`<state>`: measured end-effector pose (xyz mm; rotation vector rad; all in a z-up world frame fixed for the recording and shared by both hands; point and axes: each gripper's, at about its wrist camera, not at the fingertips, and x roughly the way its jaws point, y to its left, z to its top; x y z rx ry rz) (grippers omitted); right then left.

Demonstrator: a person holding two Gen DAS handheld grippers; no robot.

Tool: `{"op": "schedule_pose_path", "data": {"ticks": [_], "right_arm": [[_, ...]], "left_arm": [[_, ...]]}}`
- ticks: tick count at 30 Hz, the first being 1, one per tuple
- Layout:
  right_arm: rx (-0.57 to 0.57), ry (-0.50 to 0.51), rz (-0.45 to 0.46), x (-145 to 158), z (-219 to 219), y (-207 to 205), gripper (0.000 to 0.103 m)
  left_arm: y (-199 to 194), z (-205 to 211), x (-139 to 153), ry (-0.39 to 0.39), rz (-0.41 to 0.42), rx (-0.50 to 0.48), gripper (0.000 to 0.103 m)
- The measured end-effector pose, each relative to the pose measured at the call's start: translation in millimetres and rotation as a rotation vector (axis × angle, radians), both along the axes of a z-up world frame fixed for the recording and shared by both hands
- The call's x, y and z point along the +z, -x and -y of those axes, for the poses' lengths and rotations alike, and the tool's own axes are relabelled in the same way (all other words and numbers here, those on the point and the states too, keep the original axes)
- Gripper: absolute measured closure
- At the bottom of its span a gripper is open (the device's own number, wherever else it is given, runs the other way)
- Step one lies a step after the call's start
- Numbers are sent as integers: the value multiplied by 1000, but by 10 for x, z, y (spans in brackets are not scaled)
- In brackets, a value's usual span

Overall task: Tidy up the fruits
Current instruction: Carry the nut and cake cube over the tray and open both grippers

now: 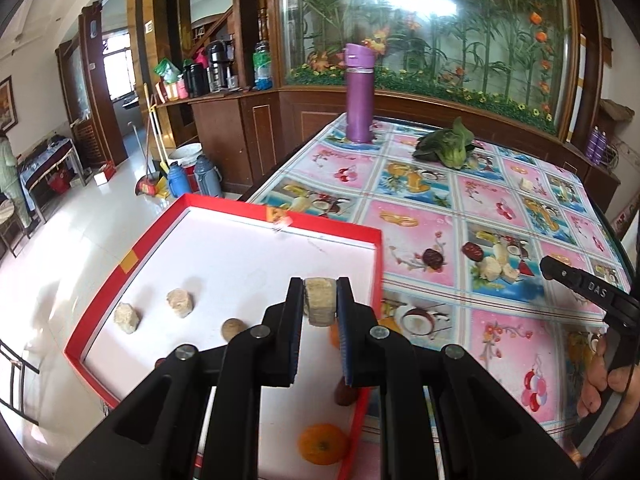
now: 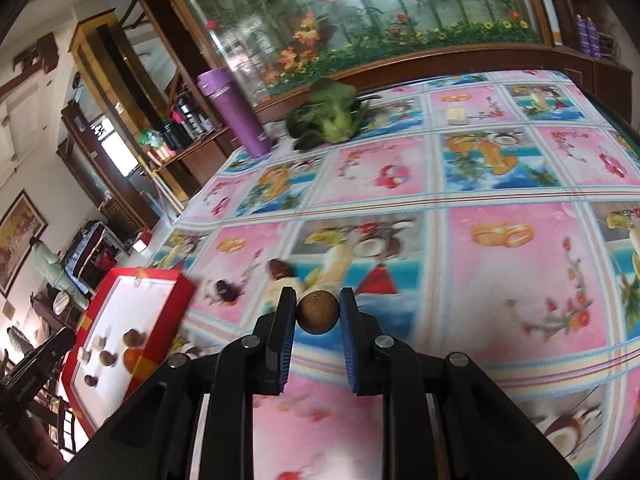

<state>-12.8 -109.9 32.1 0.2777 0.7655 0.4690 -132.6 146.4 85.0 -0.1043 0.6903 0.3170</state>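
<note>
My left gripper [image 1: 319, 300] is shut on a pale beige chunk [image 1: 319, 300] and holds it above the red-rimmed white tray [image 1: 224, 256]. In the tray lie two more beige chunks [image 1: 127, 317] [image 1: 180, 302], a brown round fruit [image 1: 233, 329], an orange [image 1: 322, 442] and a dark red date [image 1: 346, 396]. My right gripper [image 2: 318, 312] is shut on a small brown round fruit [image 2: 318, 312] and hangs over the flowered tablecloth [image 2: 500, 264]. The tray [image 2: 120, 384] lies to its lower left. Loose dates [image 1: 434, 258] and pale pieces [image 1: 491, 268] rest on the cloth.
A purple bottle [image 1: 359, 94] stands at the table's far left corner, with a green leafy vegetable [image 1: 448, 146] beside it. A glass cabinet with flowers backs the table. Part of the right gripper [image 1: 588, 286] and a hand [image 1: 600, 380] show at the right. The tray overhangs the table's left edge.
</note>
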Motion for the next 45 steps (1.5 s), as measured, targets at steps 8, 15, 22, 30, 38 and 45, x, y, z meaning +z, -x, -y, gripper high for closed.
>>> {"op": "schedule_pose_path", "data": {"ticks": [8, 15, 22, 30, 38, 45], "right_arm": [[204, -37, -2, 126, -948, 305, 83], [355, -32, 13, 229, -1619, 547, 83], [438, -5, 4, 163, -1997, 721, 83], [467, 32, -29, 13, -2131, 820, 83], [486, 58, -42, -74, -2185, 894, 83], [497, 77, -55, -146, -2231, 921, 83]], "left_arm": [[128, -393, -124, 37, -8, 59, 85], [242, -689, -197, 62, -6, 103, 85], [316, -878, -294, 84, -20, 130, 85], [338, -1004, -379, 87, -41, 155, 85], [323, -1080, -451, 83, -65, 173, 85], [318, -1159, -521, 74, -85, 195, 85]]}}
